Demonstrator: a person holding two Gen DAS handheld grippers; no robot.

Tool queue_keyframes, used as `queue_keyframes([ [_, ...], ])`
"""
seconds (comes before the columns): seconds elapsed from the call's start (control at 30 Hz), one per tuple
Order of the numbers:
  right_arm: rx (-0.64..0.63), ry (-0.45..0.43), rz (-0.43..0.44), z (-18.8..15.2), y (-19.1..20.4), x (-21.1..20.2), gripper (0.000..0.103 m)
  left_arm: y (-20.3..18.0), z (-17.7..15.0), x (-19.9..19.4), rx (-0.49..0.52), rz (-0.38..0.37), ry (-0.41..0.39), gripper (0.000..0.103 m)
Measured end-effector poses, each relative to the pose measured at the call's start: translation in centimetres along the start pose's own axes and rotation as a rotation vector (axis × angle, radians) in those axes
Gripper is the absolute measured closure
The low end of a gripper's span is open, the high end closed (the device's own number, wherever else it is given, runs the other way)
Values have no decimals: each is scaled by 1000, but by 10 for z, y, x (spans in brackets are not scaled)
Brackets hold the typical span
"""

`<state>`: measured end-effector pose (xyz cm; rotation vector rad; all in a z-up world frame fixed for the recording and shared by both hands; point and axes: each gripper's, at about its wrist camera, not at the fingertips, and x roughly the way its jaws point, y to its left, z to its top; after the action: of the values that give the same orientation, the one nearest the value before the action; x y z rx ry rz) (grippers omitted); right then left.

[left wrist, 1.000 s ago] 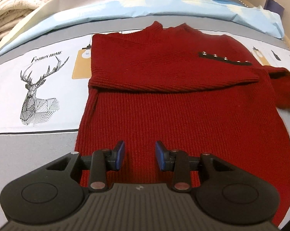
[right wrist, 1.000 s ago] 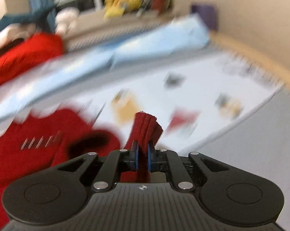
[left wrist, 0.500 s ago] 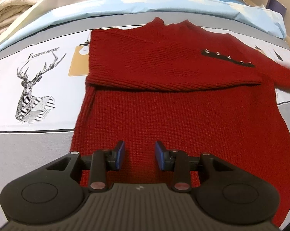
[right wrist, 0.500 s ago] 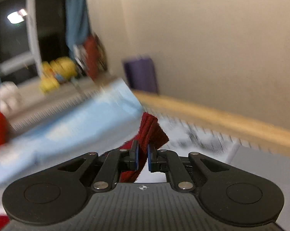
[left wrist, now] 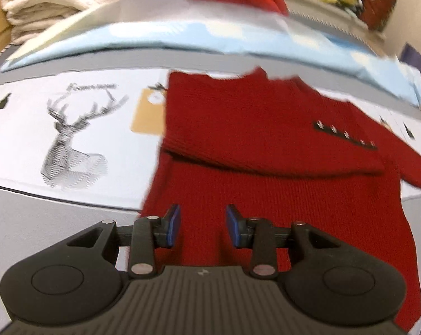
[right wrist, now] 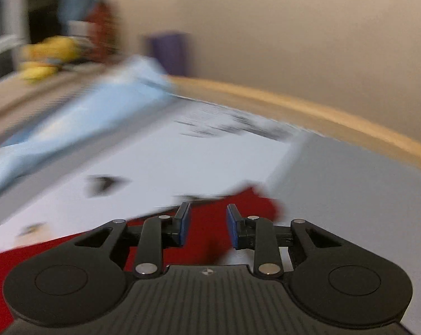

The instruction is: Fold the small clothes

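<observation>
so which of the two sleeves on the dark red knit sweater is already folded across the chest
The sleeve with the dark studded strip is the one; it lies across the dark red knit sweater. The other sleeve lies stretched out sideways on the sheet.

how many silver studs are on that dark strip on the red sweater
5 on the dark strip of the red sweater, in a row slanting down to the right. Blur may hide more.
</observation>
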<state>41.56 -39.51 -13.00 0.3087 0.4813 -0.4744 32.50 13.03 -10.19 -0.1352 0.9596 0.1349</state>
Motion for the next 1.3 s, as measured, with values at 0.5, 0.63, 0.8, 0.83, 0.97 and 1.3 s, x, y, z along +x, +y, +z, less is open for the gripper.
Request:
queue_keyframes([
  [0.5, 200, 506, 445, -138, 205, -46, 65, 115, 11, -42, -93, 87, -167, 64],
  [0.63, 119, 349, 335, -138, 252, -64, 91, 156, 8, -50, -159, 113, -167, 64],
  [0.8, -99, 221, 830, -141, 340, -164, 91, 198, 9, -59, -263, 123, -174, 64],
  [0.83, -150, 264, 972, -145, 356, -183, 90, 201, 8, -60, -267, 122, -172, 64],
  [0.97, -162, 485, 1168, -149, 372, -228, 79, 206, 5, -57, -282, 115, -155, 64],
  [1.3, -305, 471, 678, -138, 229, -175, 56, 205, -1, -10, -428, -21, -19, 64],
])
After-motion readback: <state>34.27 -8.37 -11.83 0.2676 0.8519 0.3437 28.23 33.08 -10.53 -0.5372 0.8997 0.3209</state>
